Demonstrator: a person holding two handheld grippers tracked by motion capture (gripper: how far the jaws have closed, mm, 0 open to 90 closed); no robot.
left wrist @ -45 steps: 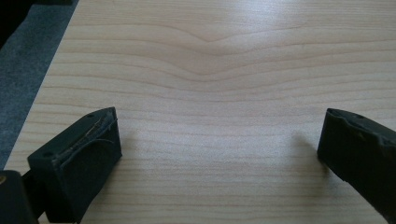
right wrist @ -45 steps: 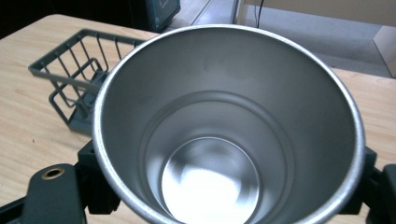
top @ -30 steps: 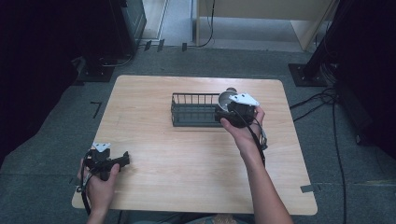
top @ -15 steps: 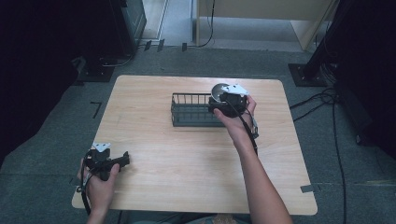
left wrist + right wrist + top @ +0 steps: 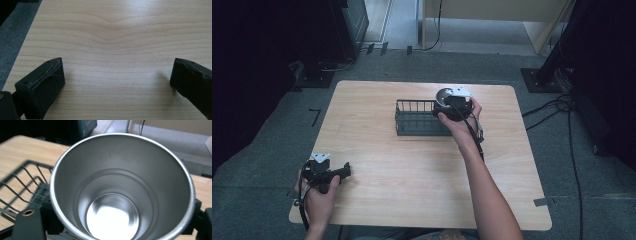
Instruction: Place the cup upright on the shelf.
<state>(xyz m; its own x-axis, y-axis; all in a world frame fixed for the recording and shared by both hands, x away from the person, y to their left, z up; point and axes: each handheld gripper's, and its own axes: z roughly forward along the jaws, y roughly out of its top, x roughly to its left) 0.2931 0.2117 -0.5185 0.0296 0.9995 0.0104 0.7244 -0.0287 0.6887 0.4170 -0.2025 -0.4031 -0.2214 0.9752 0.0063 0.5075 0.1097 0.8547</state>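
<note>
My right tongs point(image 5: 452, 107) are clamped on a shiny stainless-steel cup with a round rolled rim point(image 5: 120, 187). In the right gripper view the two black jaws press the cup's outer wall on opposite sides, and the camera looks straight down into the open mouth to the bright bottom. In the high view the cup point(image 5: 443, 96) sits over the right end of the black wire rack basket point(image 5: 414, 122) (whether it touches the wires I cannot tell). The basket stands on the light wooden counter point(image 5: 412, 190), towards the far edge and a little right of centre.

My left tongs point(image 5: 343, 172) rest low at the near left corner of the counter, well apart from the basket. In the left gripper view point(image 5: 115, 80) their jaws stand wide, one at each side of the frame, with bare wood grain between them. A strip of grey carpeted floor point(image 5: 12, 42) shows past the counter's edge.
</note>
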